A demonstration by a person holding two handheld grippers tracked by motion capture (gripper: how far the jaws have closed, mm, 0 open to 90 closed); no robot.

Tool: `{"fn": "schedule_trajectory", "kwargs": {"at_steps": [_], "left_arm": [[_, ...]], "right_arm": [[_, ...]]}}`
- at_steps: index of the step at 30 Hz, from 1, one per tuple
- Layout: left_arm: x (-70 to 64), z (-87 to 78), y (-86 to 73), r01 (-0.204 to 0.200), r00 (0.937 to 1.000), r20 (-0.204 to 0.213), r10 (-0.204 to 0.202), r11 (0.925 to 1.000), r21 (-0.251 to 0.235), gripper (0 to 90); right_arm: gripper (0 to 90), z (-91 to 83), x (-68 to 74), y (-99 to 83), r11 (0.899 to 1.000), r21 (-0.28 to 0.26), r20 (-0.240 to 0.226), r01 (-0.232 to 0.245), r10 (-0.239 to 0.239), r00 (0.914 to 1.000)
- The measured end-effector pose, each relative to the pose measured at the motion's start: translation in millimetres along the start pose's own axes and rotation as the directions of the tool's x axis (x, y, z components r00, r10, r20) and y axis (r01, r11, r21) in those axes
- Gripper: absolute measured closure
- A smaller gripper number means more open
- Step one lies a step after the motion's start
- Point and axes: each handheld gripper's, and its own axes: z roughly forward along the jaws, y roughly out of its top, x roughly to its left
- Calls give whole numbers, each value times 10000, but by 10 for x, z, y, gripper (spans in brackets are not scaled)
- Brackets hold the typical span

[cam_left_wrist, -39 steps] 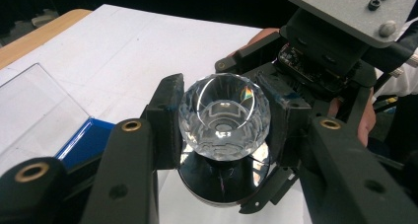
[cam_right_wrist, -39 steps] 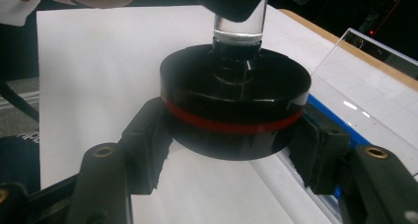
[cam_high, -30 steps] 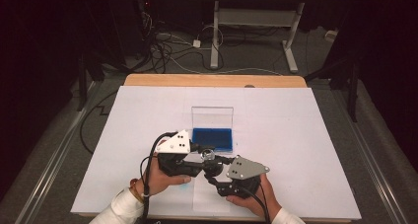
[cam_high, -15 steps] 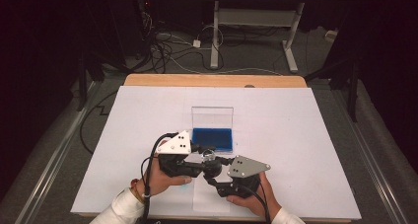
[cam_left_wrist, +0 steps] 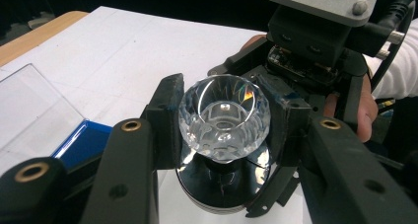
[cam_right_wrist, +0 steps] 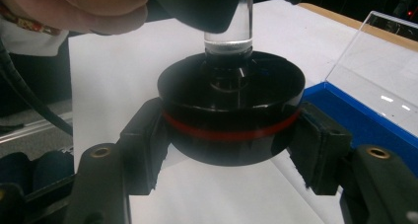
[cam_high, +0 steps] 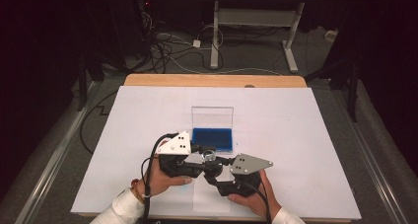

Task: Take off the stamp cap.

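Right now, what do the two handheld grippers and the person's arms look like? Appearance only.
Both grippers are black, with two blocky black jaws carrying brass-coloured inserts. The left gripper and right gripper each have a grey three-cornered plate on top with dark screw heads, and a black cable trailing back. The left hand and right hand emerge from white sleeves; a reddish band sits at the left wrist.

Clear faceted knob (cam_left_wrist: 224,118), black disc (cam_right_wrist: 230,108) (red-banded), blue tray (cam_high: 212,138).
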Motion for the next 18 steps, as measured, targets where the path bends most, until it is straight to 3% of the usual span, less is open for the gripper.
{"fn": "schedule_trajectory", "kwargs": {"at_steps": [8, 16, 18], "left_arm": [[-6, -1, -5, -62, 9999, 81, 63, 10000, -20, 546], [-34, 13, -24, -266, 9996, 53, 265, 9994, 233, 547], [-39, 22, -26, -294, 9996, 38, 293, 9994, 193, 548]], "right_arm": [[380, -21, 6, 9, 9998, 86, 100, 202, -203, 9997], [385, -42, 42, 44, 9943, 799, 394, 707, -740, 9965], [386, -45, 36, 39, 9944, 838, 431, 650, -688, 9967]]}}
